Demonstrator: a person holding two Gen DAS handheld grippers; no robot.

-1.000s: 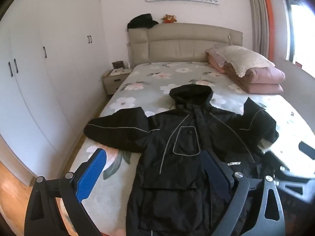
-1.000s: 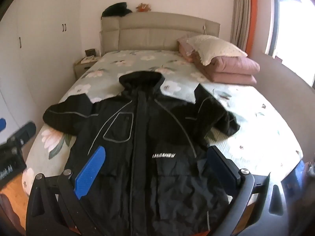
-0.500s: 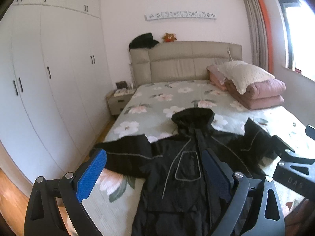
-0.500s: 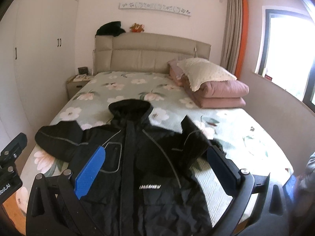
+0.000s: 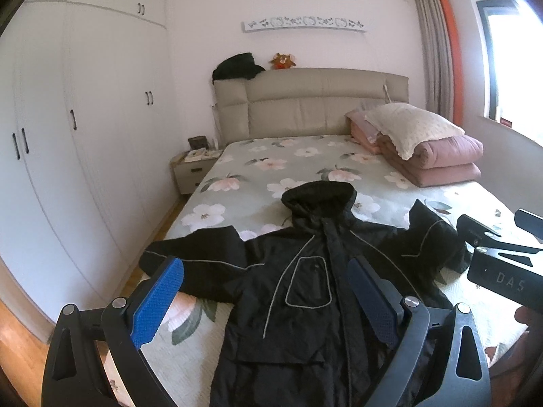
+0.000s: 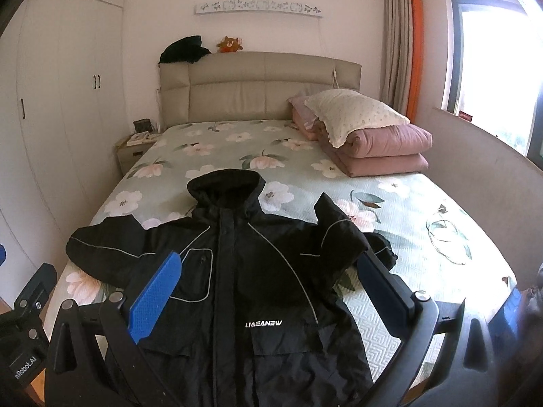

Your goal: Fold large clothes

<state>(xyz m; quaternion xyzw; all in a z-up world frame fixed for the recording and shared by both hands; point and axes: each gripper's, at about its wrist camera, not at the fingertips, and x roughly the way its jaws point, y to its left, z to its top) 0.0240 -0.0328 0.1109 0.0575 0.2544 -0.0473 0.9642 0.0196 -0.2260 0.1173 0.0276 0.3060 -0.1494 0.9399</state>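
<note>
Across the room's middle stands the bed (image 5: 305, 156), its flowered sheet running up to a padded headboard (image 6: 258, 91). White wardrobe doors (image 5: 78, 142) fill the wall to the left, and a bright window (image 6: 492, 54) with a curtain (image 6: 400, 40) takes the right. Spread on the near half of the bed lies the black jacket (image 6: 244, 271), front up and closed, hood toward the headboard; one sleeve reaches out to the left edge of the bed, the other is crumpled on the right. A stack of folded pink quilts (image 5: 437, 159) with a pale pillow (image 5: 410, 129) on top sits at the far right of the bed. A small nightstand (image 5: 191, 169) stands beside the bed on the left. On the headboard rest a dark bundle (image 6: 183, 49) and a small stuffed toy (image 6: 230, 44). The left gripper (image 5: 268, 302) hangs above the jacket's lower part with its fingers wide apart, holding nothing. The right gripper (image 6: 268, 288) is likewise spread wide and empty above the jacket.
</note>
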